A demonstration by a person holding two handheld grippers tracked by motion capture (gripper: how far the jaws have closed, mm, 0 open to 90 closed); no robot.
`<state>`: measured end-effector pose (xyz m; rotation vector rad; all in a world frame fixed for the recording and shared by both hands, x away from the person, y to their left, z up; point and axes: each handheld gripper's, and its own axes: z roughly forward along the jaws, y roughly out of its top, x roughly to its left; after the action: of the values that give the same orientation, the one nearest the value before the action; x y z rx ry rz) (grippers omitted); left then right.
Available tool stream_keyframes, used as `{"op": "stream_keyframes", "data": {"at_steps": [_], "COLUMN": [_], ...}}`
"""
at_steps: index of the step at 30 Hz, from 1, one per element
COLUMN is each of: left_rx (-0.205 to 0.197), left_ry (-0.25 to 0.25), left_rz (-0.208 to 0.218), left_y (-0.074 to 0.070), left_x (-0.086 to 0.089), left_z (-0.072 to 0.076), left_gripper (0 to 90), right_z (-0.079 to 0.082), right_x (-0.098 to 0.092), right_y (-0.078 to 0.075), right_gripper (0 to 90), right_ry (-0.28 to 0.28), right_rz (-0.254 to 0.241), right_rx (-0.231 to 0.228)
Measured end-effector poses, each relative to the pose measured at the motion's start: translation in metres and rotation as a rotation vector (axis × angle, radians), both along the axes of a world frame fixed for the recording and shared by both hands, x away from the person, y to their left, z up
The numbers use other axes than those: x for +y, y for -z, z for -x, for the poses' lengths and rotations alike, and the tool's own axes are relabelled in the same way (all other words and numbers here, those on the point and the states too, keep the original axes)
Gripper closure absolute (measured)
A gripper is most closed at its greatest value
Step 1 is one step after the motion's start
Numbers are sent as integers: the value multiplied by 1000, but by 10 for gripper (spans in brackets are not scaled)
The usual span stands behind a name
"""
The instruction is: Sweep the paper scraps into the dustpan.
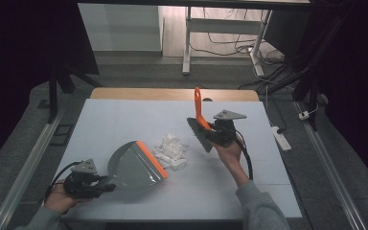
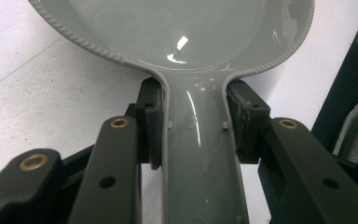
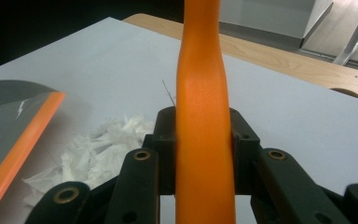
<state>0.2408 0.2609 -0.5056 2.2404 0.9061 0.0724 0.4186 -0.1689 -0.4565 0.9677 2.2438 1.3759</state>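
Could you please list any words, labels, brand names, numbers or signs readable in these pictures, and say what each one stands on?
None: no readable text on the grey dustpan, the orange-handled brush, the white paper scraps or the white table cover. The dustpan handle is bare grey plastic.

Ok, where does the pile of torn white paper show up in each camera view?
High view: paper scraps at table centre, just right of the dustpan's orange lip.
Left gripper view: not in it.
Right gripper view: scraps lower left, beside the brush handle.
Shared landmark: the orange lip.
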Motion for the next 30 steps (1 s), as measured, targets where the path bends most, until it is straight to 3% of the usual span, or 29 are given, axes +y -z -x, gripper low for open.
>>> {"op": "stream_keyframes", "data": {"at_steps": [12,17,30], "left_rx": [-5,5,41], "left_ry": [-2,-5,2], "left_rz": [-1,-6,-12], "left_y": [-2,-1,1], "left_x": [-5,-3,-3], "left_z": [0,2,3], "left_gripper": [613,612,612], "right_z": [-25,-29,-37], "right_x": [17,24,35], "right_y": [1,3,14], "right_gripper": [698,699,698], "right_ry": [14,10,15], "right_rz": [-22,6,62], "right_rx": [2,-7,24]}}
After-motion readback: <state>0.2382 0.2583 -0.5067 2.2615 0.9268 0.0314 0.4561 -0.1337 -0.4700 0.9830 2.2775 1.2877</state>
